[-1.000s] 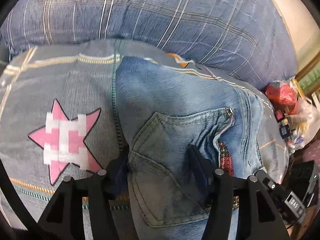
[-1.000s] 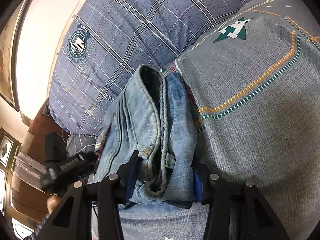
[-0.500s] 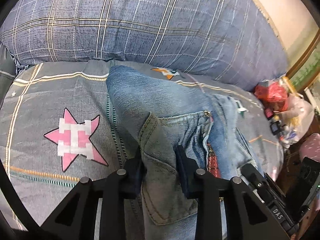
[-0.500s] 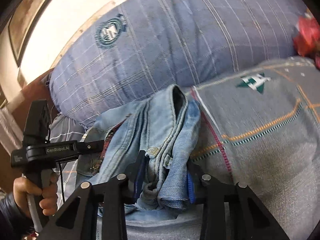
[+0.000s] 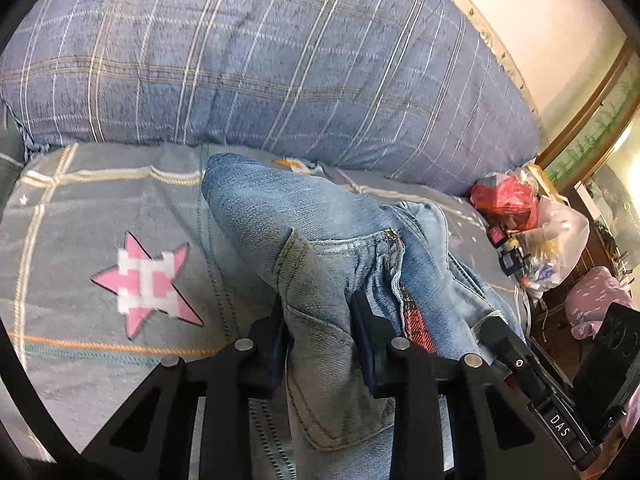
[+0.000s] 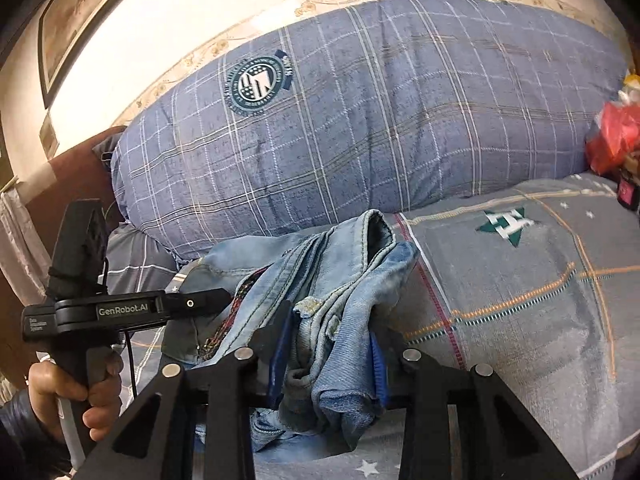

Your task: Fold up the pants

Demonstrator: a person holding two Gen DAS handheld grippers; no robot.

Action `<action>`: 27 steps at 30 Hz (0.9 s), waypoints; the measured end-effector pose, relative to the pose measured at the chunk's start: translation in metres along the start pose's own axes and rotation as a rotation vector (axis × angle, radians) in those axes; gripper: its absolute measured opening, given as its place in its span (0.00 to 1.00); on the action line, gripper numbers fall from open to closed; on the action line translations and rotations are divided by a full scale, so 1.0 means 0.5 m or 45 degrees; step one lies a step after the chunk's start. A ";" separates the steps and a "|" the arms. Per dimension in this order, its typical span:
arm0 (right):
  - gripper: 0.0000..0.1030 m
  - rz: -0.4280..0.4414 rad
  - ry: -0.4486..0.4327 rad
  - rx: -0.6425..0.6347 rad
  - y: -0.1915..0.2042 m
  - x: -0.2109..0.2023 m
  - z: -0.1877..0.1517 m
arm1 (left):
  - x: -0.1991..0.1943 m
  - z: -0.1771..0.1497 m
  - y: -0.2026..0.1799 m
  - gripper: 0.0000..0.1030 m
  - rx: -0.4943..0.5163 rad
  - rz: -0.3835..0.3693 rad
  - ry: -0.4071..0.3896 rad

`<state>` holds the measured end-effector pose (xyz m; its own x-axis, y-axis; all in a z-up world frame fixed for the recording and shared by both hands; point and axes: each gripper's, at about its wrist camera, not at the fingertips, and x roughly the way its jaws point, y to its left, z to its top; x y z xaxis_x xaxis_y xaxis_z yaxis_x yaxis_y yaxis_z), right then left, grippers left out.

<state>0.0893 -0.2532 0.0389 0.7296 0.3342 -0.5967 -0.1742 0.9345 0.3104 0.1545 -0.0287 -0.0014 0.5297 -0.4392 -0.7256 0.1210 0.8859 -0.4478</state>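
The folded light blue jeans (image 5: 304,232) are held up over the grey patterned bed sheet (image 5: 100,208). My left gripper (image 5: 320,332) is shut on the back-pocket end of the jeans. In the right wrist view my right gripper (image 6: 328,356) is shut on the bunched layers of the jeans (image 6: 348,264) at the opposite end. The left gripper (image 6: 200,304) shows there at the left, held by a hand (image 6: 80,396), with its tip against the jeans. The right gripper's body shows at the lower right of the left wrist view (image 5: 532,380).
A large blue plaid pillow (image 5: 260,60) lies behind the jeans, against the wall. Plastic bags with red contents (image 5: 520,208) sit at the bed's right edge. The sheet carries a pink star (image 5: 148,284) and a green star (image 6: 506,222).
Both grippers closed tighter on the jeans and lifted them off the sheet. The views tilted up, showing more of the pillow and wall.
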 end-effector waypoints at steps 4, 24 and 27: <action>0.35 0.019 -0.016 -0.041 0.040 0.010 0.026 | -0.047 0.033 0.028 0.30 0.004 0.027 -0.057; 0.35 0.114 0.052 -0.116 0.210 0.264 0.106 | -0.027 0.191 0.230 0.30 0.044 0.269 -0.083; 0.35 0.106 0.091 -0.112 0.195 0.314 0.084 | 0.041 0.170 0.278 0.31 0.012 0.306 -0.019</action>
<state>0.2144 -0.1150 0.0066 0.6618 0.4158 -0.6237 -0.2918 0.9093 0.2966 0.2537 0.0980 -0.0341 0.5568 -0.2129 -0.8029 -0.0022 0.9662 -0.2577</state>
